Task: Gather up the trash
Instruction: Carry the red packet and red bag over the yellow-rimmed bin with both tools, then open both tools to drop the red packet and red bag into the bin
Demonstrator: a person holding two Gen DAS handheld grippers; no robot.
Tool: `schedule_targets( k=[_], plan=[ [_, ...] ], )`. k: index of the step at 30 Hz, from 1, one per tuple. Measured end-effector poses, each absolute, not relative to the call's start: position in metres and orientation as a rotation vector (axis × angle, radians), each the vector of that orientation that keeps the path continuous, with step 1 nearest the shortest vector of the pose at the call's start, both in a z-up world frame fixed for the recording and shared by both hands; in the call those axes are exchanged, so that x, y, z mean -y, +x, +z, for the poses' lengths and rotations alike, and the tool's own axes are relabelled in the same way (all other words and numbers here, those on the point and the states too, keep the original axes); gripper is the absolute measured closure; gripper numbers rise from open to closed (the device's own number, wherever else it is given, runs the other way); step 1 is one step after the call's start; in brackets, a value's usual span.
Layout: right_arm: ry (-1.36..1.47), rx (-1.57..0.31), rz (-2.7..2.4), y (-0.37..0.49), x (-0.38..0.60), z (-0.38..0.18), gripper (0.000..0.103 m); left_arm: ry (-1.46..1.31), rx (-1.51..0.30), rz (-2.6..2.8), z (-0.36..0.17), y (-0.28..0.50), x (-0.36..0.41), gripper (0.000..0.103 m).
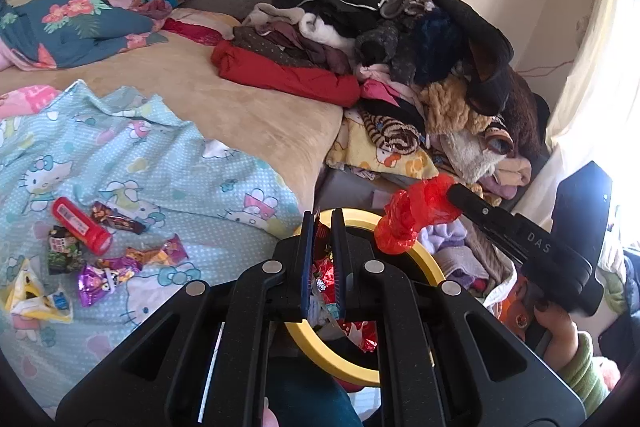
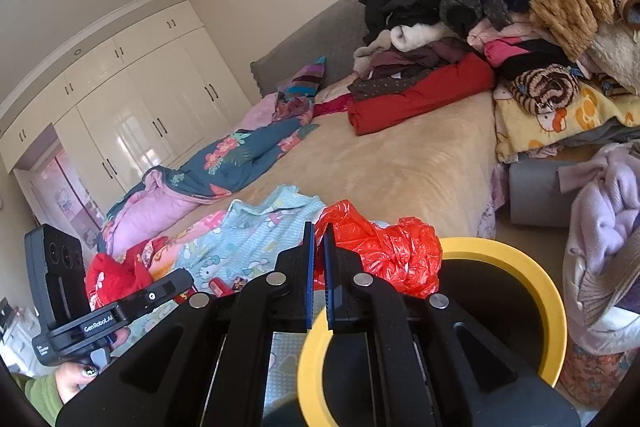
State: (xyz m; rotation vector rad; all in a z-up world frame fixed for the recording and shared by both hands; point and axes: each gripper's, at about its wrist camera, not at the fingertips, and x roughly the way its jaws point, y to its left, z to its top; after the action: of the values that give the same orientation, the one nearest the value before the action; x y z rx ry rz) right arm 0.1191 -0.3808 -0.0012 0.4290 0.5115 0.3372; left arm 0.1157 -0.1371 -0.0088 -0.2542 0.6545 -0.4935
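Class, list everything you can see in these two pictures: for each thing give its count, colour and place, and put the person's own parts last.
wrapper: one, red and white, clamped in the left gripper over the bin.
red plastic bag: one, pinched by the right gripper above the bin.
bin: one, yellow rim, dark inside, beside the bed.
snack wrappers: several, mixed colours, on the blue cartoon sheet.
red tube: one, among those wrappers.
beige blanket: one, across the bed.
clothes pile: one heap, mixed colours, far side of bed.
floral quilt: one, blue and pink, near the headboard.
wardrobe: one, white, along the wall.
left gripper: black, shut.
right gripper: black, shut.
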Motion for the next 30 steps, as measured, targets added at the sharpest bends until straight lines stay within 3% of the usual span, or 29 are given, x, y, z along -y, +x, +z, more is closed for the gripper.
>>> schedule_targets(
  k=[30],
  plan=[
    [0.519,-0.655,0.26,0.13,0.426,-0.052,0.098,-0.158,-0.774,-0.569,-0.059,0.125,0.203,0.098]
  ],
)
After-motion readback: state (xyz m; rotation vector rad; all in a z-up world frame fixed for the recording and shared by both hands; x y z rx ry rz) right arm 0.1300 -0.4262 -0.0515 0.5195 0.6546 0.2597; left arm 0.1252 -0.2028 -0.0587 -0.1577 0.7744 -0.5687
